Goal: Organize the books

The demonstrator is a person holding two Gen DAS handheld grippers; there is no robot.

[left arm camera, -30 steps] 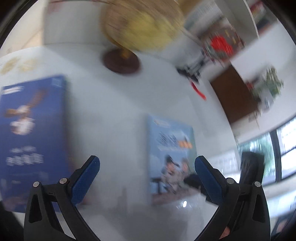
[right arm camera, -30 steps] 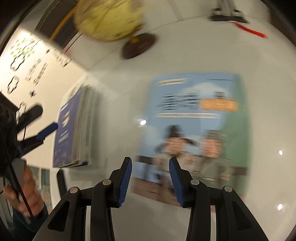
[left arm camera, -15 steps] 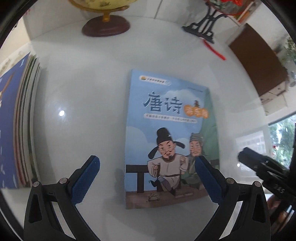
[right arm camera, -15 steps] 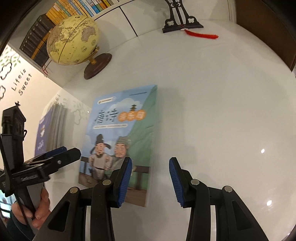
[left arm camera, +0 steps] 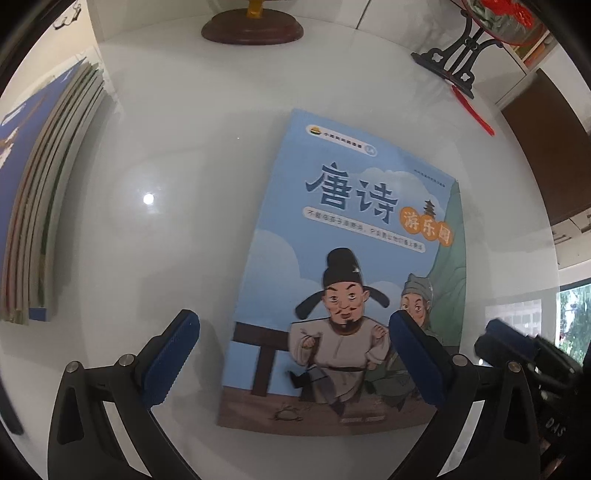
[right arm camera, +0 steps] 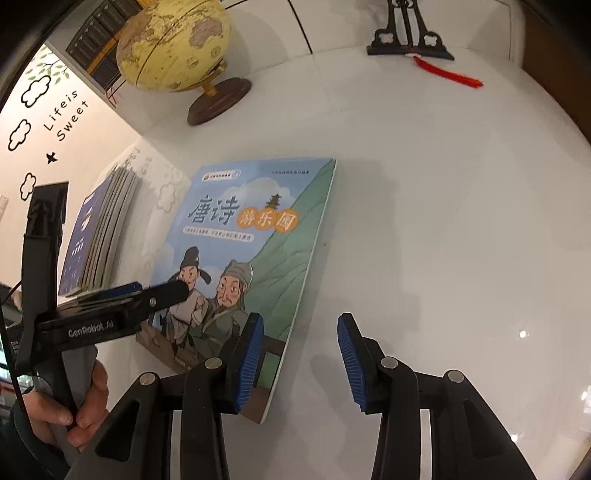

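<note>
Book: thin blue picture book [left arm camera: 343, 273] with two cartoon men in robes on its glossy cover, flat and face up on the white glossy tabletop [left arm camera: 177, 229]; the landmark for every line below.
Left view, claw: left gripper [left arm camera: 295, 356], black with blue ribbed pads, spread wide above the near end of the book; one pad [left arm camera: 171, 356] over bare tabletop beyond the book's left edge, the other pad [left arm camera: 415, 360] over the cover near its right edge; nothing clamped, contact with the cover not clear.
Left view, stack: pile of thin books under a dark blue cover [left arm camera: 40, 206], well apart to the left of the book, page edges turned toward it.
Left view, far side: round dark wooden base [left arm camera: 253, 29] beyond the book's top edge; black ornate metal stand [left arm camera: 456, 55] with a red tassel [left arm camera: 472, 105] beyond its top right corner.
Left view, right edge: part of the other black gripper, just right of the book's near corner.
Right view, claw: right gripper [right arm camera: 301, 360], same black build with blue pads, jaws partly apart and empty; left pad [right arm camera: 249, 363] over the book's near right corner, right pad [right arm camera: 351, 363] over bare tabletop to the right of the book.
Right view, book: flat, right edge between the two pads.
Right view, other claw: left gripper seen from the side, one finger reaching over the book's lower left part; a hand [right arm camera: 74, 402] on its grip.
Right view, stack: to the left of the book, apart from it.
Right view, far side: yellow globe on a brass arm [right arm camera: 173, 44] beyond the book's top left; black stand and tassel beyond its top right.
</note>
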